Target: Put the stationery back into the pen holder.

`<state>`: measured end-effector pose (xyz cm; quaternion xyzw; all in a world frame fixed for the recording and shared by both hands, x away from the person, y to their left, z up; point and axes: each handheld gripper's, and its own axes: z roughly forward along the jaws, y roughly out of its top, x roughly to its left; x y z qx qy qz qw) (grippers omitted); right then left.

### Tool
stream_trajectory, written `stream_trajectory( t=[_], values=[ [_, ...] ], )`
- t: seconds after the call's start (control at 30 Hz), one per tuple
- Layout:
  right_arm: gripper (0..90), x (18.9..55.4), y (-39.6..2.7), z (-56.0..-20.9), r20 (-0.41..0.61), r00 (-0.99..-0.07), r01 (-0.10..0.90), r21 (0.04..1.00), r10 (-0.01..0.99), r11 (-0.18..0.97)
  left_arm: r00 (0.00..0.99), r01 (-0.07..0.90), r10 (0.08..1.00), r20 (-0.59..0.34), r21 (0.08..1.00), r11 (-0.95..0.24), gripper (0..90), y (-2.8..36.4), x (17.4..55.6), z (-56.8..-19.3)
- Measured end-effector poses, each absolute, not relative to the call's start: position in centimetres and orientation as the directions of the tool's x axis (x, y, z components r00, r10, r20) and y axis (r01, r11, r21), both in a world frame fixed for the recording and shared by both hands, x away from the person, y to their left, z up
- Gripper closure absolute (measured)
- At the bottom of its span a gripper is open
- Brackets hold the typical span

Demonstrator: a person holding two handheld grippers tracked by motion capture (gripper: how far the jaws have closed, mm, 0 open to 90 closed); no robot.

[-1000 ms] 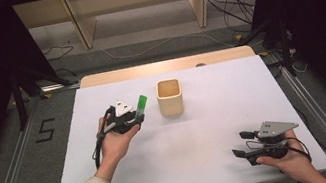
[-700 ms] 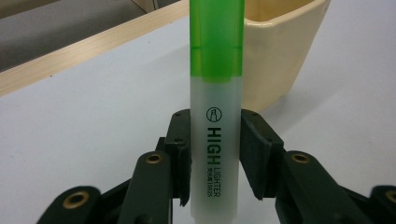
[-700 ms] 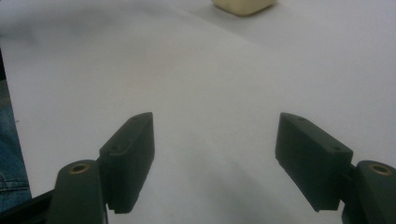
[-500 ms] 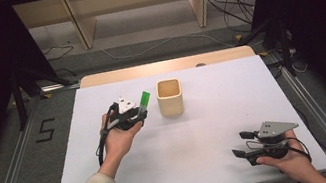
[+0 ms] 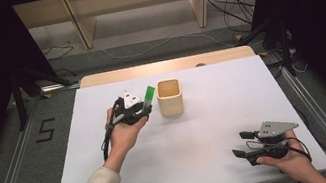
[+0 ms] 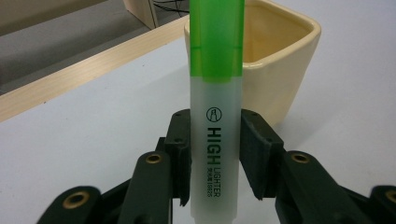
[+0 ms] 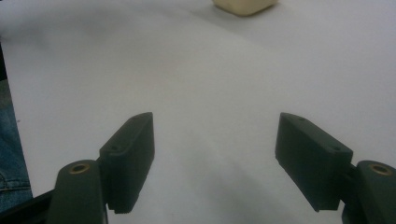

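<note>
Green cap, frosted barrel: one highlighter (image 6: 216, 93), one cream cup (image 5: 169, 97), two grippers, all on one white table (image 5: 208, 129). And the left gripper (image 5: 141, 109) is clamped on that highlighter, pads pressing both sides of the barrel, lifted just left of the cup in the high view. Its long axis runs straight along the jaws, cap end leading, pointing up and toward the cup's rim; in the left gripper view the cup sits right behind the cap. Over at the near right corner, the right gripper (image 5: 242, 143) rests on the table, jaws spread wide, nothing between them.
</note>
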<state>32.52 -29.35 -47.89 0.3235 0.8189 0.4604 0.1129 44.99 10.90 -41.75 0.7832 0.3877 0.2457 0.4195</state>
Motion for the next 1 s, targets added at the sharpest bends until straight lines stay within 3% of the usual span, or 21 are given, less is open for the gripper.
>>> stream_trajectory(
  t=[1.0],
  values=[
    [29.0, 32.6, -29.4, -47.9, 0.118, -0.767, 0.426, 0.829, 0.631, 0.362, 0.603, 0.314, 0.793, 0.085, 0.889, -0.334, 66.3, 7.7, 47.1, -38.4]
  ],
)
